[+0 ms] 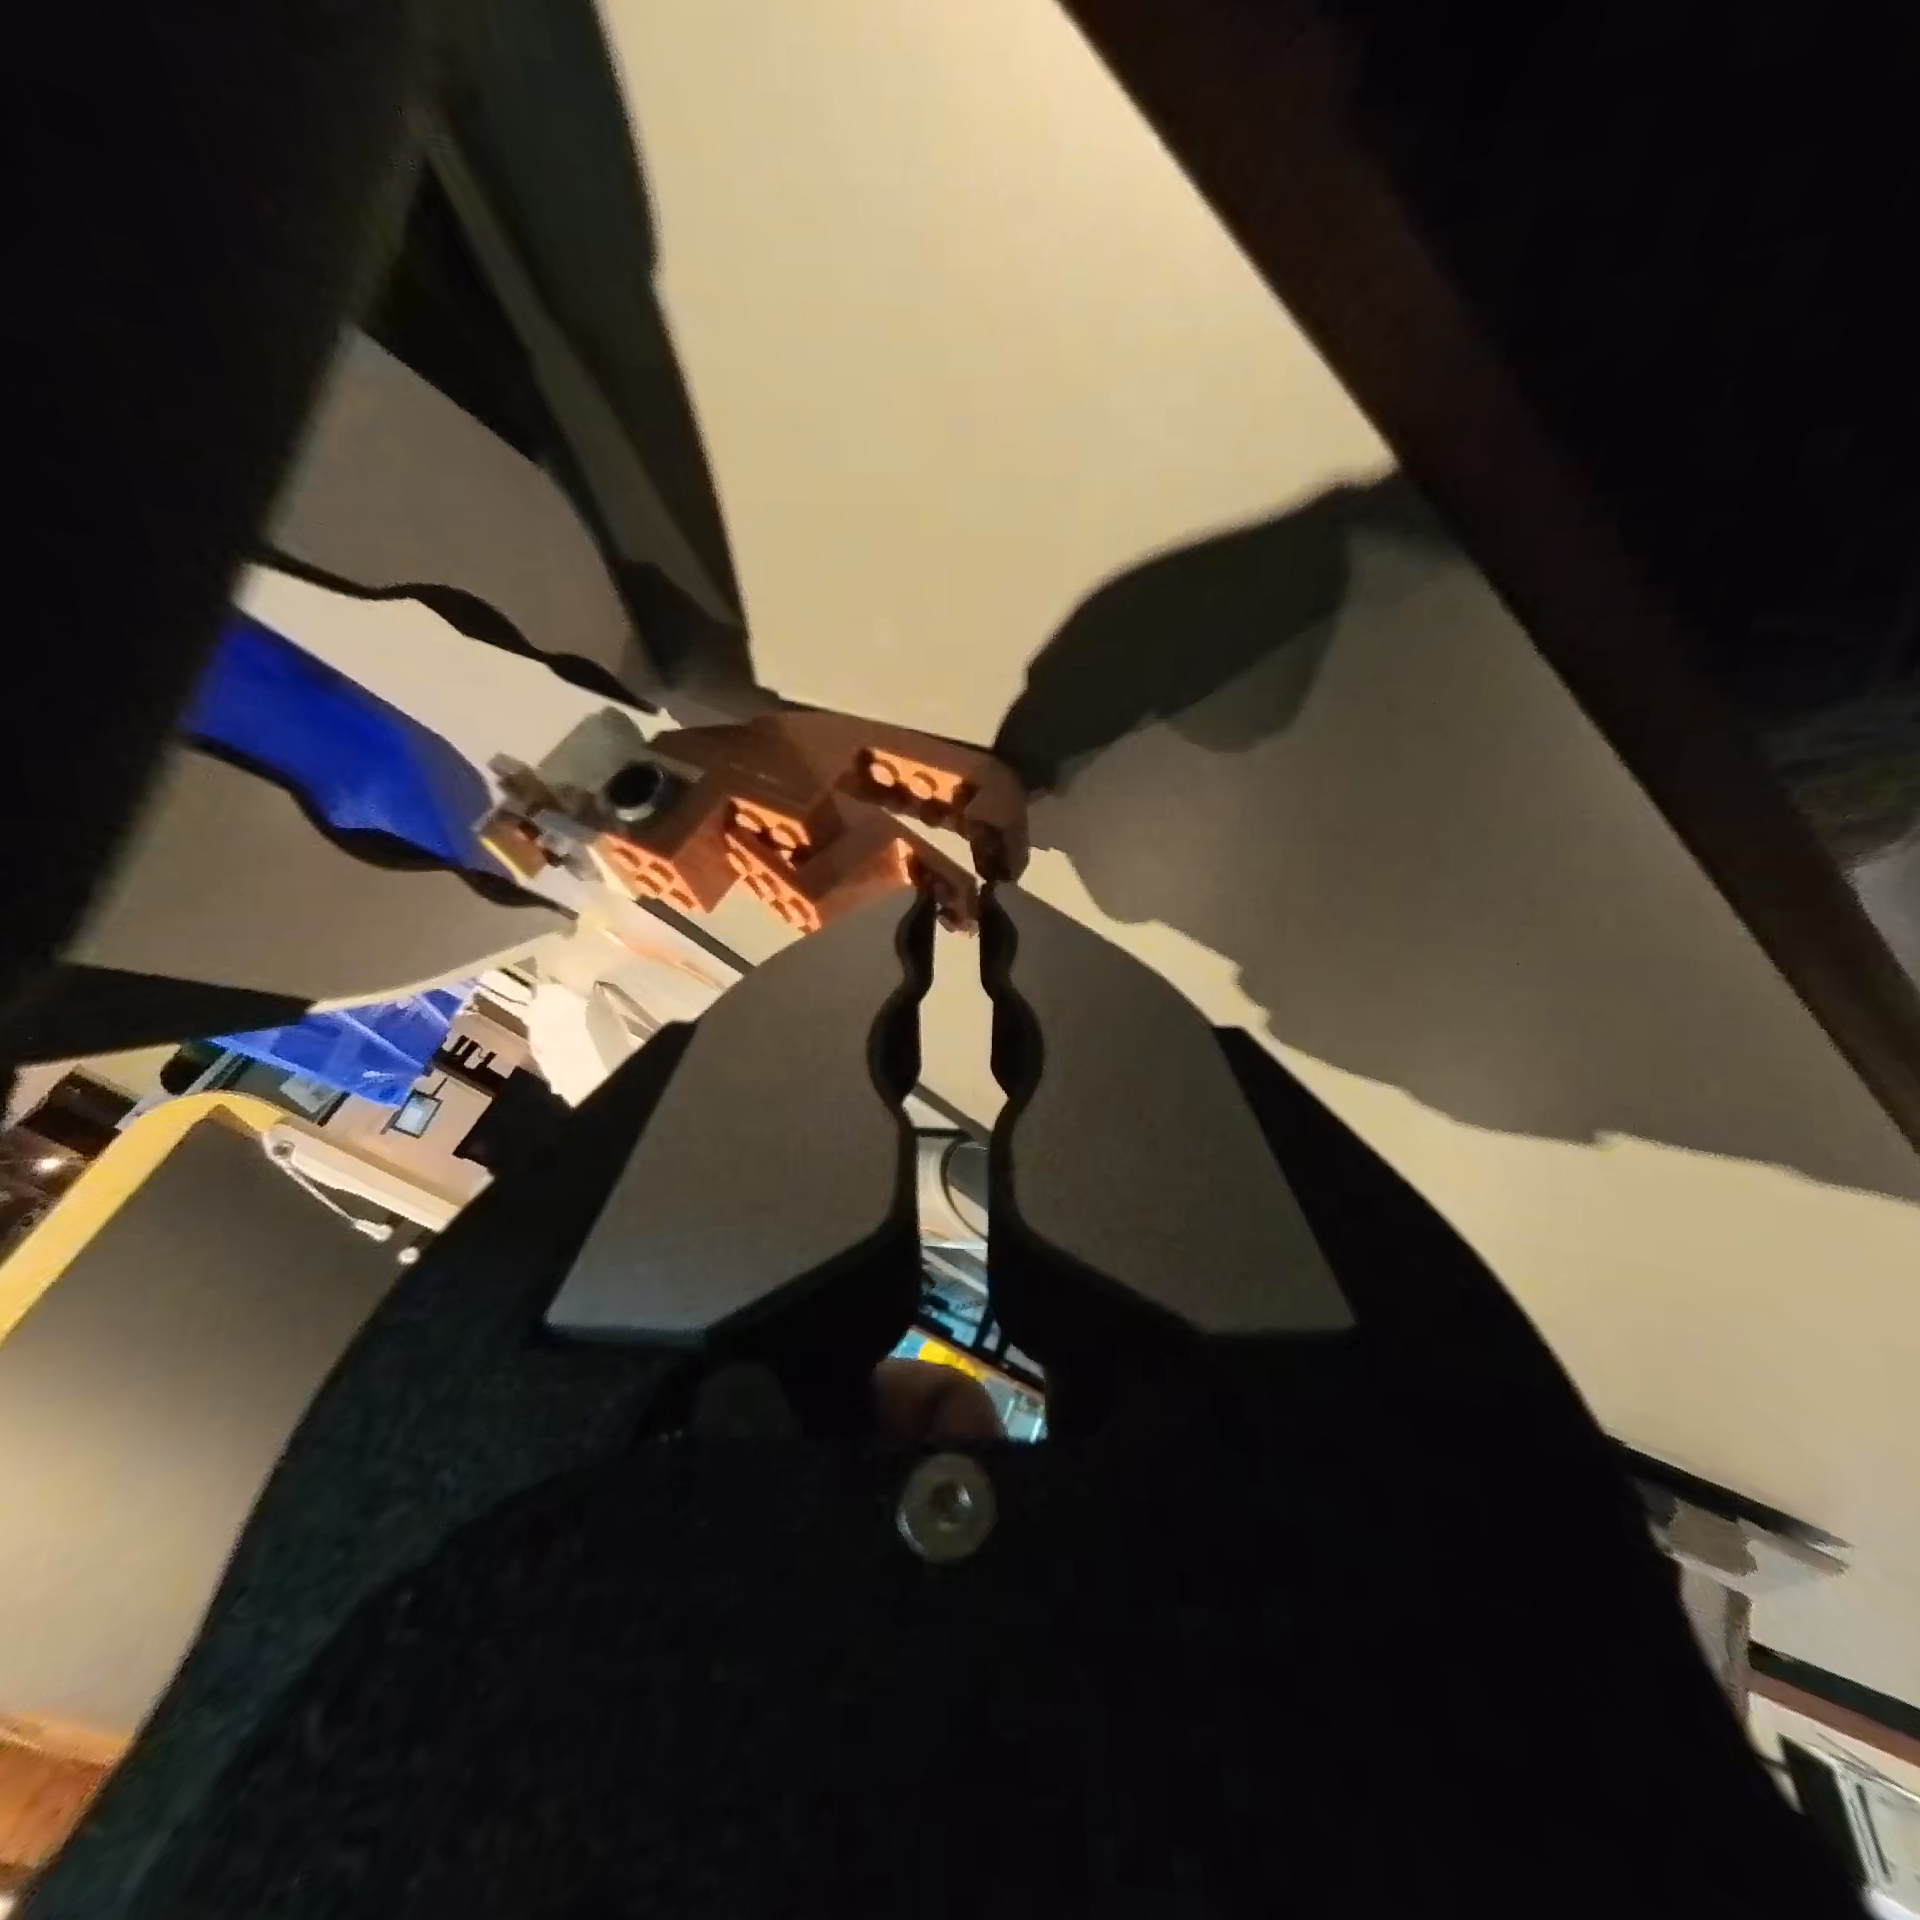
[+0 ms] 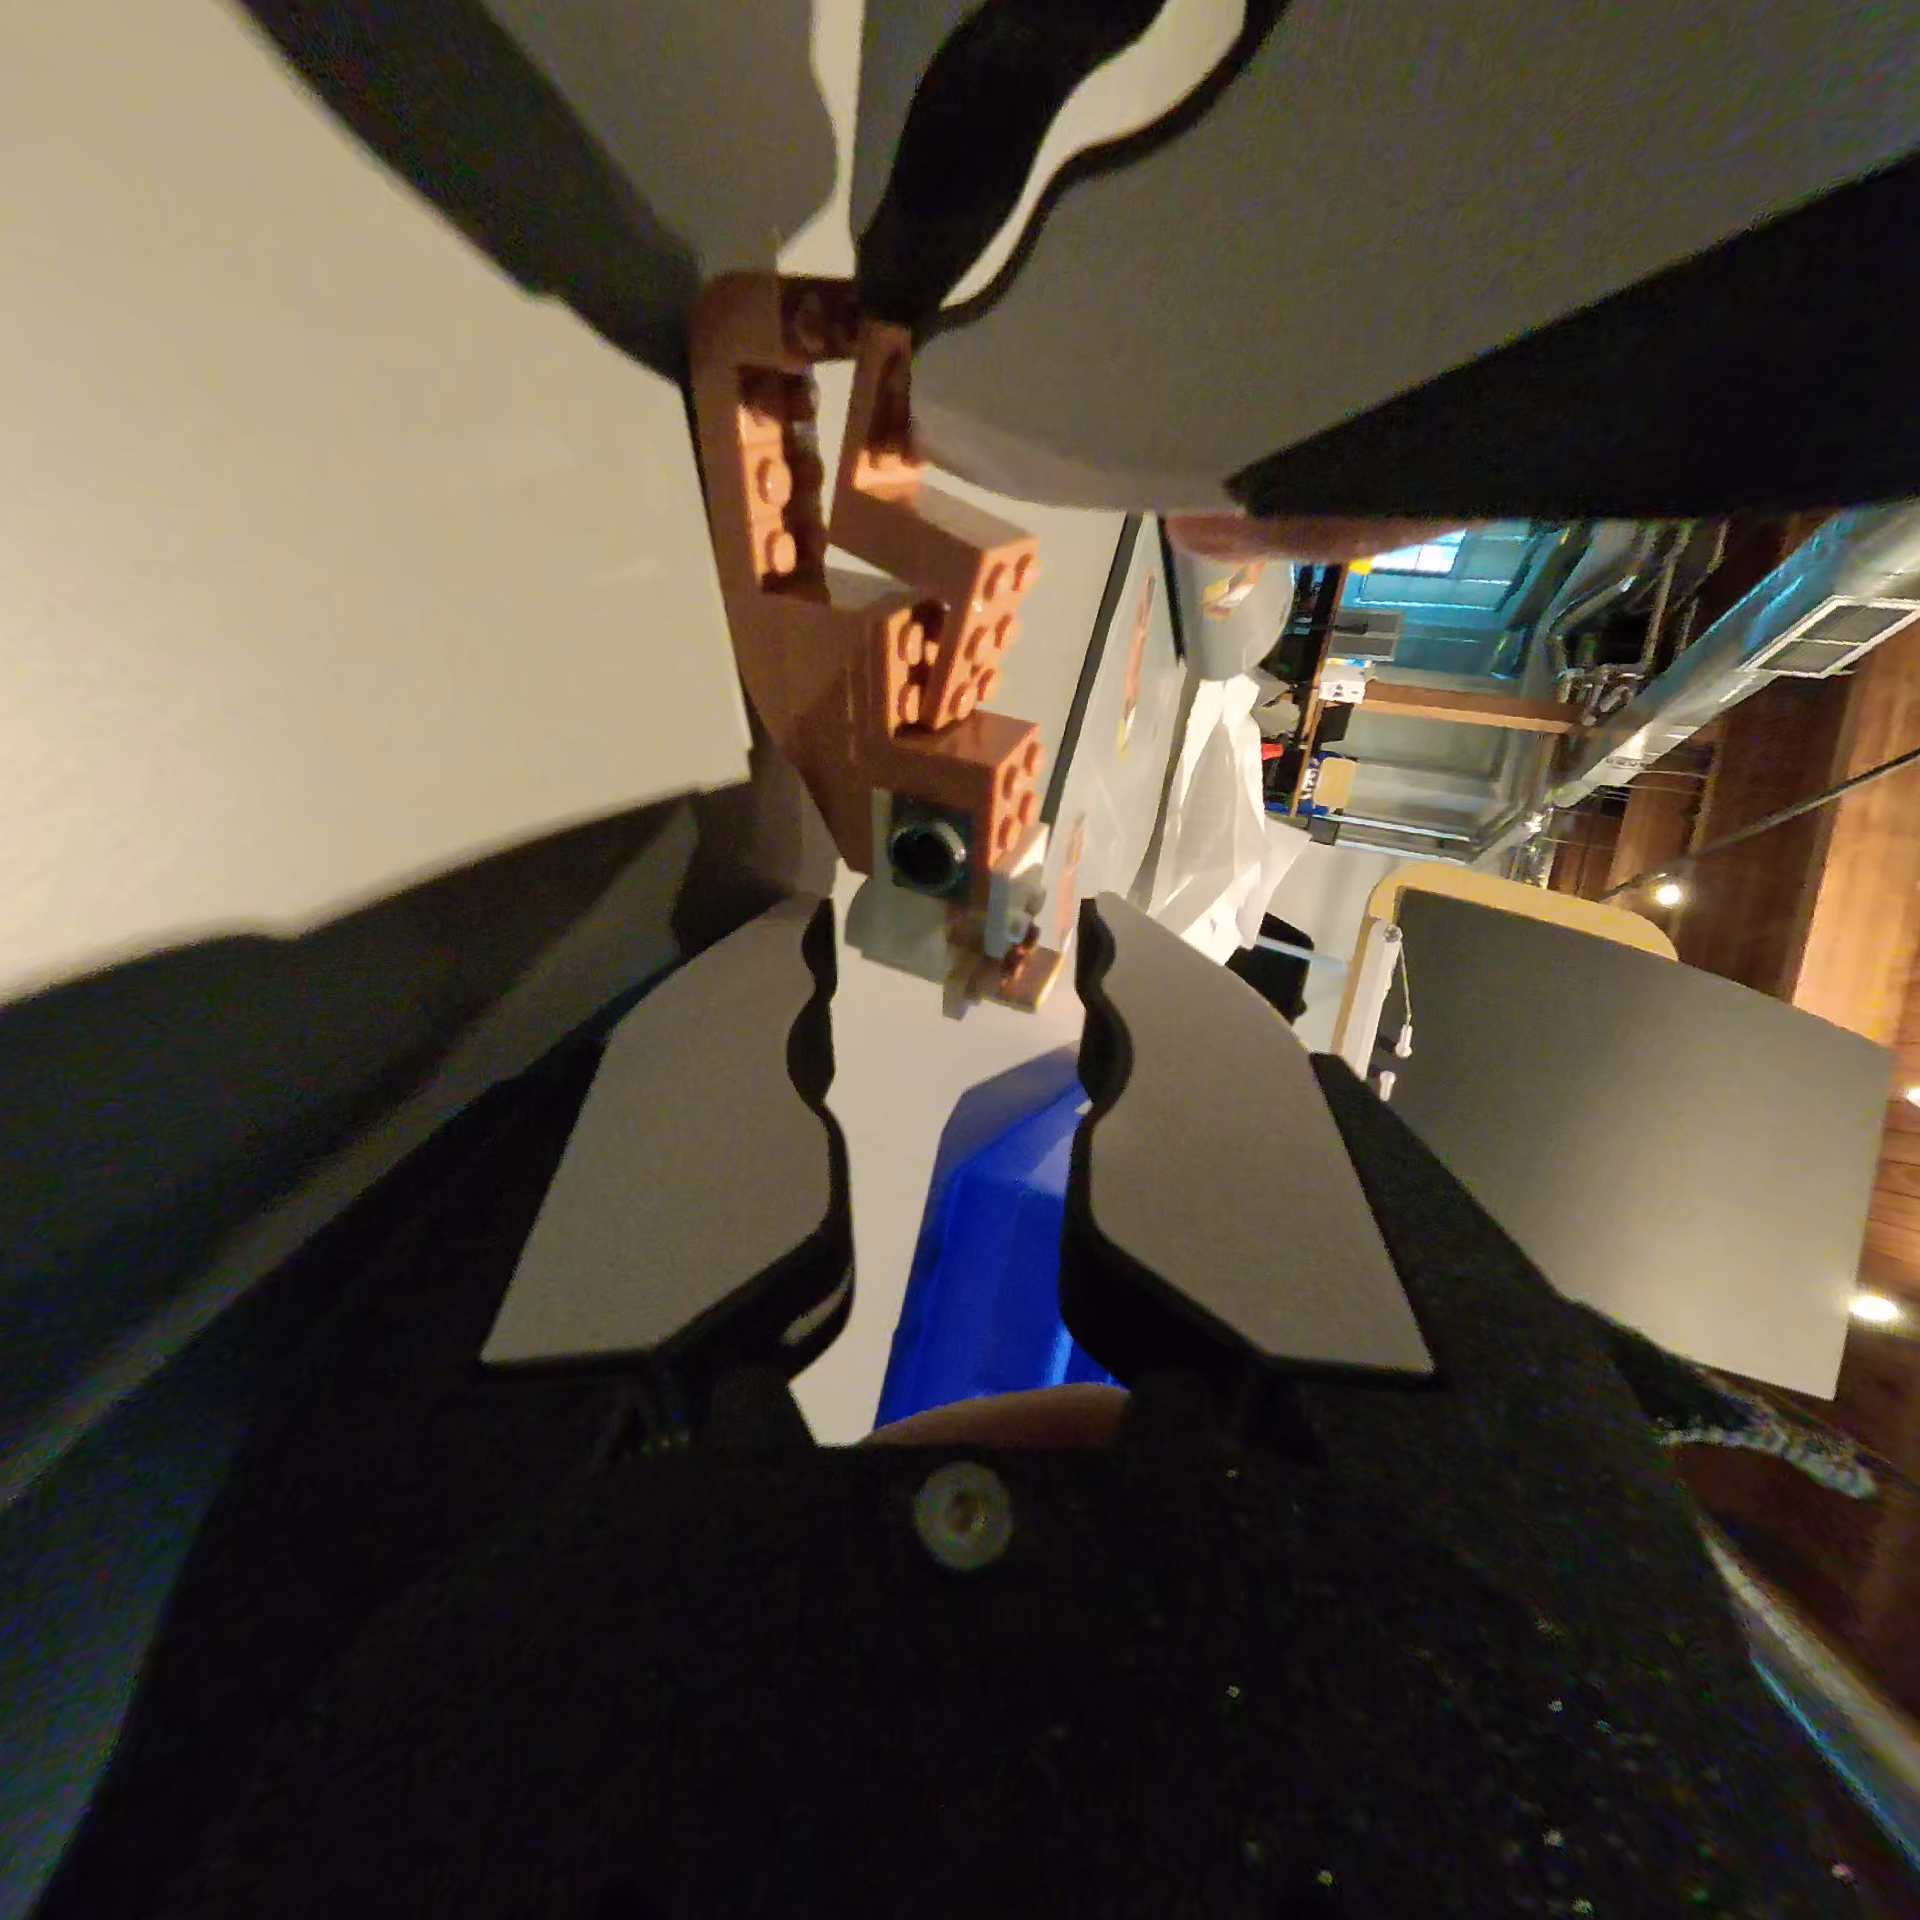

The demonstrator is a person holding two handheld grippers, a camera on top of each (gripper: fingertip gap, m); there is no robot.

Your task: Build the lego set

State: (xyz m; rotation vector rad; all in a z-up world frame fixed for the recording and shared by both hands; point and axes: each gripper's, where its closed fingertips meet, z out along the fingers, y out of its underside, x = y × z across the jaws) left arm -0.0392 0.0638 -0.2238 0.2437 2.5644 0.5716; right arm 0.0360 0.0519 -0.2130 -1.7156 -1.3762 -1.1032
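A brown lego model point(image 1: 779, 821) with a grey end piece and a dark round hole is held up over the pale table point(image 1: 935, 312). My left gripper point(image 1: 951, 904) is shut on the thin brown end of the model. In the right wrist view the model point(image 2: 883, 623) hangs from the left gripper point(image 2: 883, 312) at the top. My right gripper point(image 2: 956, 925) is open, and its fingertips flank the model's grey end point(image 2: 935, 935) without gripping it. The right gripper also shows in the left wrist view point(image 1: 603, 810), at the left.
A blue object point(image 2: 987, 1247) lies behind the right gripper's fingers and shows in the left wrist view point(image 1: 332, 748) too. An instruction booklet point(image 2: 1101, 675) and white plastic bags point(image 2: 1216, 810) lie on the table point(image 2: 312, 416). A dark panel with a wooden edge point(image 2: 1558, 1091) stands beyond. There is about 8 cm between the tips of the two grippers.
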